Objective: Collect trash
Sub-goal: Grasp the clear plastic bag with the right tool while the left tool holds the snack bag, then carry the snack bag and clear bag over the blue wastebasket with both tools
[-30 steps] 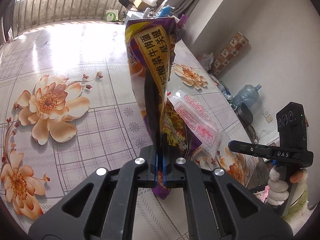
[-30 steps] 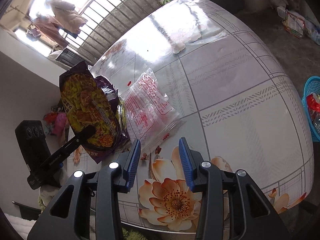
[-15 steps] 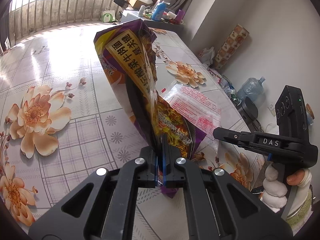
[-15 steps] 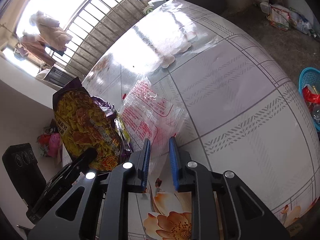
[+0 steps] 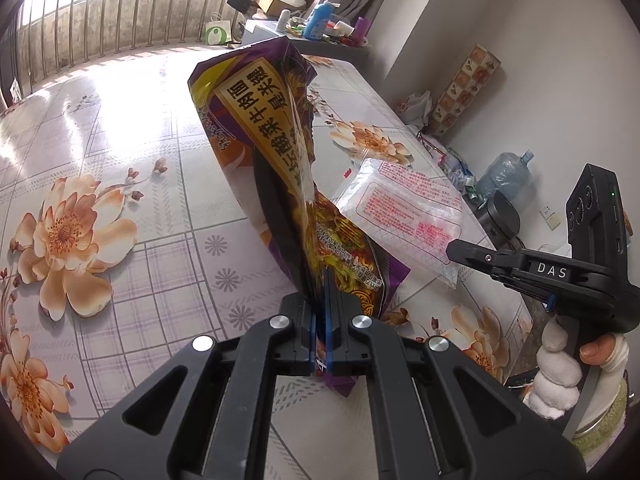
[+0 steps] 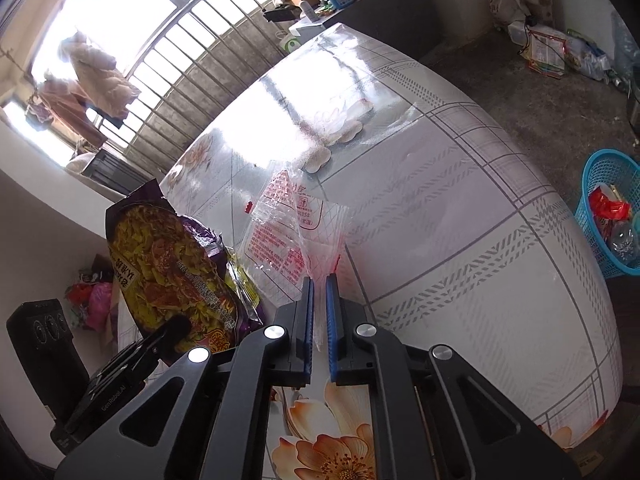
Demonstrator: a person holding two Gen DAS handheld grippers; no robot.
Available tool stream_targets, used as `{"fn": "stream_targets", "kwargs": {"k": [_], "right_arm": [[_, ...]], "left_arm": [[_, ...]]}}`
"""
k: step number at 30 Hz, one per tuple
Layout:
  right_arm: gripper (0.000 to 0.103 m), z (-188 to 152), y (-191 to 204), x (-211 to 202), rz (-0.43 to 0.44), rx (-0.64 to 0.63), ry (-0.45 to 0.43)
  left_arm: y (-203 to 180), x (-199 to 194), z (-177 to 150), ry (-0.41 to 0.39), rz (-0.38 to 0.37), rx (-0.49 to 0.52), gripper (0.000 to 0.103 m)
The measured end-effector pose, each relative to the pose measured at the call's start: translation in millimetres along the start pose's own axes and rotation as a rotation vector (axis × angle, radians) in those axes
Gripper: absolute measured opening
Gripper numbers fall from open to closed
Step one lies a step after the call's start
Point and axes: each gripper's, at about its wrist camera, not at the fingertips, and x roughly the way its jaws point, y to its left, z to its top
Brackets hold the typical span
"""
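Note:
My left gripper (image 5: 319, 312) is shut on the bottom edge of a purple and yellow noodle packet (image 5: 264, 136), which stands up above the flowered table (image 5: 120, 168). The same packet (image 6: 168, 272) shows at the left of the right wrist view. My right gripper (image 6: 319, 292) is shut on the near corner of a clear plastic bag with red print (image 6: 288, 236), lifted off the table (image 6: 460, 220). In the left wrist view that bag (image 5: 404, 208) hangs from the right gripper (image 5: 454, 246), held by a gloved hand (image 5: 560, 376).
A blue mesh basket (image 6: 612, 208) with trash in it stands on the floor right of the table. A water jug (image 5: 504, 172) and bags lie along the wall. A cluttered dark cabinet (image 5: 320, 36) stands beyond the table's far end.
My right gripper's jaws closed onto the clear bag's corner and raised it off the table. The left gripper kept its hold on the noodle packet, which leaned a little left.

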Motion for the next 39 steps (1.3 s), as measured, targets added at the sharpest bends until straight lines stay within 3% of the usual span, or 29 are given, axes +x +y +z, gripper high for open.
{"fn": "stream_targets", "kwargs": {"k": [28, 34, 39], "right_arm": [[0.006, 7, -12, -28, 0.006, 0.007, -0.106], [0.006, 11, -25, -45, 0.017, 0.025, -0.157], [0.006, 16, -47, -79, 0.003, 0.068, -0.248]], "left_arm": [[-33, -20, -2, -0.074, 0.083, 0.086, 0.0], [-51, -32, 5, -0.108, 0.098, 0.132, 0.0], [-77, -43, 19, -0.145, 0.069, 0.189, 0.0]]}}
